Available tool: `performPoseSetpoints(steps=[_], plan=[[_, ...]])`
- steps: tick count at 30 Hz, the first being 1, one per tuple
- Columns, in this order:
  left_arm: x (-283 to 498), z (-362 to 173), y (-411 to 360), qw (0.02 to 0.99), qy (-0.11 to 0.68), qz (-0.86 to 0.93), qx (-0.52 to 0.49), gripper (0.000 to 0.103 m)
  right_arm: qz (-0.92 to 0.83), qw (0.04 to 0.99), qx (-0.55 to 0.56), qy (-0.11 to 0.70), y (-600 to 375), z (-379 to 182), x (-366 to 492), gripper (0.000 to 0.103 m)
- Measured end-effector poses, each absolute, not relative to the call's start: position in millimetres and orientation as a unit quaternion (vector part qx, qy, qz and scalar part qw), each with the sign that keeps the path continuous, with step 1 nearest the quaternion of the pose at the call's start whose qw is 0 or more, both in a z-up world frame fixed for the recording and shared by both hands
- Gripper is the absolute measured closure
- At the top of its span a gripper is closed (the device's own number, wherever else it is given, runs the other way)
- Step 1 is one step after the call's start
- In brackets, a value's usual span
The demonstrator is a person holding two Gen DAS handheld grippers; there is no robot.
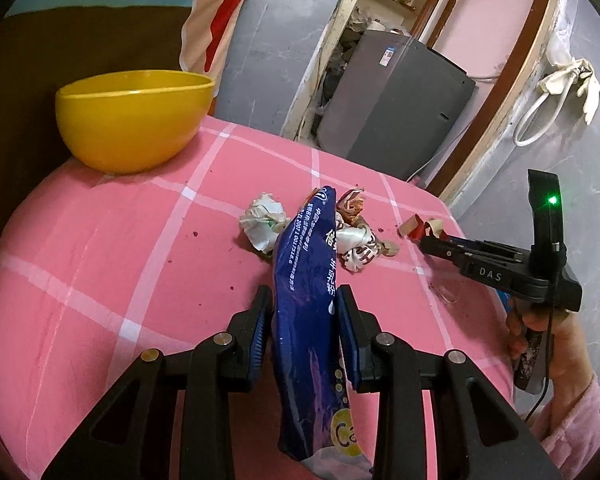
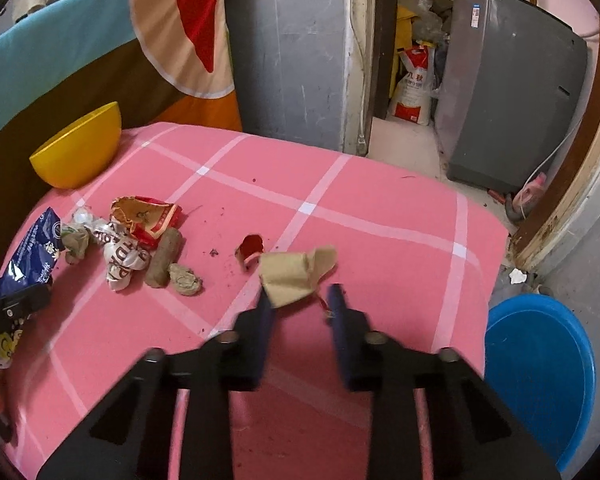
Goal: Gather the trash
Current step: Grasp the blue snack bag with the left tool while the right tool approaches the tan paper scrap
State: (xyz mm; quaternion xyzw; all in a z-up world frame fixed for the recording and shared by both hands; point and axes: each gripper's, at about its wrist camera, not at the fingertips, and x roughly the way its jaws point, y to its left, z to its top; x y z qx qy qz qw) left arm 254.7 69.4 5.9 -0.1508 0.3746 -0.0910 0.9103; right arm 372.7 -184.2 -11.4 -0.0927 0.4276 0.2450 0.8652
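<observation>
While the blue wrapper (image 1: 308, 320) is clamped upright in the left claw (image 1: 303, 320), clear of the pink tabletop (image 2: 380, 208), a tan paper scrap (image 2: 296, 272) is caught at the right claw (image 2: 300, 300) tips, jaws apart around it, presumably for carrying to the yellow bowl (image 1: 132, 120).

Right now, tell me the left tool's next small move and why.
Probably carry the blue wrapper toward the yellow bowl. The left tool already grips the wrapper, and the bowl sits open at the far left of the pink cloth, apparently a place for trash.
</observation>
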Motion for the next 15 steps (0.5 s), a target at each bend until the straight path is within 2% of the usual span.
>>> performPoseSetpoints(steps=[10,15], plan=[[236.7,22.8,74.9,0.926,0.328,-0.091,-0.166,0.075,0.272,0.874,-0.064,0.397,-195.0,-4.7,353.4,0.086],[228.6,34.5,69.5,0.935,0.304,-0.087,-0.159,0.075,0.290,0.890,-0.049,0.348,-202.3,9.5,326.7,0.086]])
